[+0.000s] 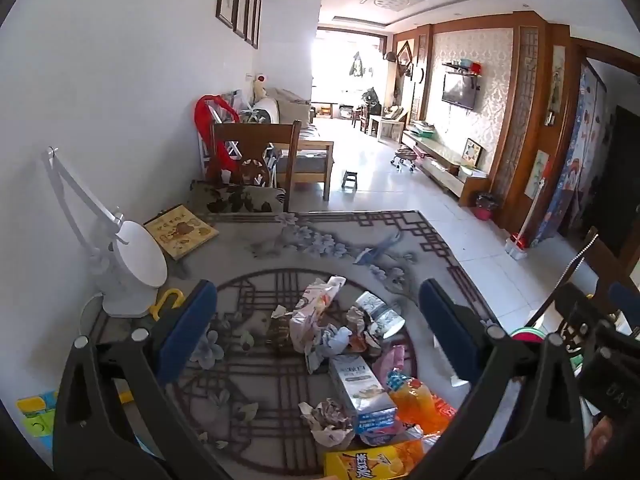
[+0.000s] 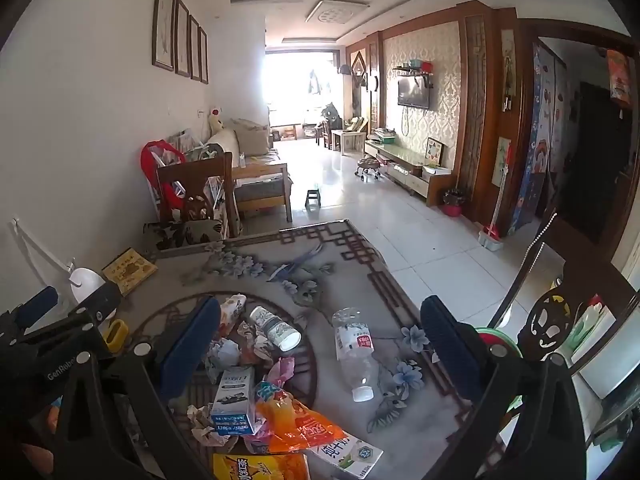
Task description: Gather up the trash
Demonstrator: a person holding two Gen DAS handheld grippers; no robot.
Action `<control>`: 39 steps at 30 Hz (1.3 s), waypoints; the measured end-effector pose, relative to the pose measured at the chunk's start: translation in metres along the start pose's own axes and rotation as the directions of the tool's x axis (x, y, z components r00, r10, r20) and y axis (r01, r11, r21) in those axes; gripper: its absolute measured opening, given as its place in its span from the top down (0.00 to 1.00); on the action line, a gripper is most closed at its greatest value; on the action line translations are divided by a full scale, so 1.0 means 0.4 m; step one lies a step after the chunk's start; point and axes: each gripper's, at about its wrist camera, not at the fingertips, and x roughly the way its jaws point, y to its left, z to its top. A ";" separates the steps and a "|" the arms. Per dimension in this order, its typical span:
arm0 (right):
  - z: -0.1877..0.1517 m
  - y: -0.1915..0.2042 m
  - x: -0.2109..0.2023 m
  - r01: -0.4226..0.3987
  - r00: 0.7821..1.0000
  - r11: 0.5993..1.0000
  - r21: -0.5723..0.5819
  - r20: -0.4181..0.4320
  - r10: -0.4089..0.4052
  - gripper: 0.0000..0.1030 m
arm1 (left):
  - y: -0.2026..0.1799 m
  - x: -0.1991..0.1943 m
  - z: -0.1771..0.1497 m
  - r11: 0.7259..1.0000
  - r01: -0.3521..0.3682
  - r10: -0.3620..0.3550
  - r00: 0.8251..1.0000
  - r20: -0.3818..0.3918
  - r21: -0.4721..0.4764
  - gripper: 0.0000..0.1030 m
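While both grippers are held above the patterned table (image 1: pixel 248 248), nothing is gripped.

Left wrist view: left gripper (image 1: pixel 316 320) is spread wide and empty; crumpled wrappers (image 1: pixel 316 320), a paper cup (image 1: pixel 380 312) and a carton (image 1: pixel 362 392) are piled between its fingers.

Right wrist view: right gripper (image 2: pixel 320 340) is spread wide and empty; a clear plastic bottle (image 2: pixel 356 352) is seen lying on the table; an orange bag (image 2: pixel 296 424), perhaps a snack wrapper, is near the bottom edge.

A white desk lamp (image 1: pixel 128 276) stands at the tabletop's (image 1: pixel 320 240) left edge, a wooden puzzle board (image 1: pixel 181 232) at the far-left corner. Beyond, a wooden chair (image 1: pixel 256 152), 4 framed pictures (image 1: pixel 240 0), a wall-mounted television (image 1: pixel 459 92).
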 end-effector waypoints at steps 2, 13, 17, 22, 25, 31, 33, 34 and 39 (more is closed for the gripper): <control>0.000 -0.003 -0.001 -0.003 1.000 1.000 0.013 0.006 0.003 0.06 | -0.002 0.000 0.001 1.000 0.004 -0.004 1.000 -0.001 0.000 0.04; 0.008 -0.007 -0.008 0.003 1.000 1.000 0.012 0.008 -0.003 0.06 | -0.002 0.007 -0.003 1.000 -0.007 0.007 1.000 -0.007 -0.006 0.04; 0.000 -0.004 -0.002 0.000 1.000 1.000 0.001 0.009 0.000 0.06 | 0.000 0.009 -0.004 1.000 -0.015 0.014 1.000 -0.003 -0.013 0.04; -0.002 -0.001 0.007 -0.002 1.000 1.000 -0.001 -0.001 0.002 0.06 | 0.002 0.016 -0.007 1.000 -0.020 0.020 1.000 -0.011 -0.014 0.04; -0.004 -0.003 0.007 -0.001 1.000 1.000 -0.002 -0.001 0.001 0.06 | 0.004 0.014 -0.009 1.000 -0.020 0.020 1.000 -0.010 -0.014 0.04; -0.005 -0.004 0.007 0.001 1.000 1.000 0.000 -0.002 -0.001 0.06 | 0.005 0.018 -0.018 1.000 -0.020 0.020 1.000 -0.018 -0.017 0.04; -0.006 -0.006 0.009 0.002 1.000 1.000 0.000 -0.004 -0.002 0.06 | 0.004 0.018 -0.015 1.000 -0.021 0.020 1.000 -0.015 -0.015 0.04; -0.006 -0.007 0.009 0.000 1.000 1.000 0.000 -0.005 0.000 0.06 | 0.005 0.021 -0.017 1.000 -0.020 0.020 1.000 -0.017 -0.015 0.04; -0.006 -0.005 0.008 0.001 1.000 1.000 -0.001 -0.004 -0.001 0.06 | 0.005 0.022 -0.022 1.000 -0.021 0.021 1.000 -0.018 -0.012 0.04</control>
